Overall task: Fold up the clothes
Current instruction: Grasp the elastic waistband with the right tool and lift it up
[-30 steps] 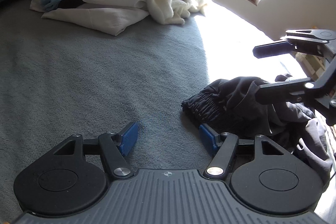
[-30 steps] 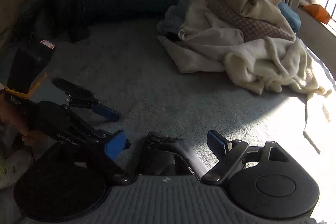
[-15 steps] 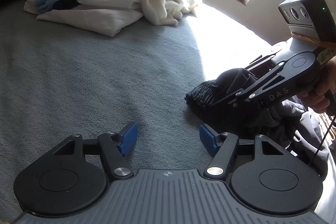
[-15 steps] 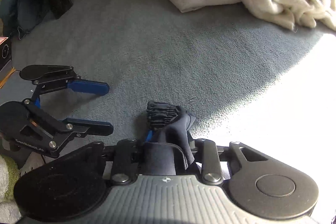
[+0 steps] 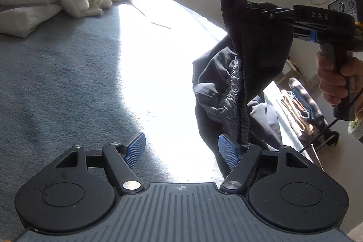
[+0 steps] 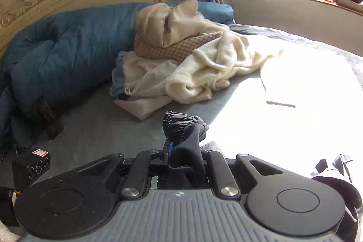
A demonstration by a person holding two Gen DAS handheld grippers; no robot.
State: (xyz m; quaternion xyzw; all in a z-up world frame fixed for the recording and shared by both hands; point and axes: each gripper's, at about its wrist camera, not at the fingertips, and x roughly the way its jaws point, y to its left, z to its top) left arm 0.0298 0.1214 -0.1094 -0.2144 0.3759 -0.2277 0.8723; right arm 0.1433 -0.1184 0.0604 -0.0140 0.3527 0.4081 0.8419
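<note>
Since half a second ago, we find the dark garment [image 5: 247,56] raised off the grey bed [image 5: 56,74] and hanging in the air. We note a pile of pale laundry [image 6: 188,65] near the headboard. We record the right gripper [image 6: 185,151] clamped on its elastic waistband [image 6: 179,126]. We record the left gripper [image 5: 181,147] spread wide, empty, fabric brushing one of its fingers [image 5: 226,149].

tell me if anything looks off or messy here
The dark garment hangs bunched and twisted from the shut right gripper, not spread out. Its elastic waistband droops against the open left gripper, outside the fingers.
</note>
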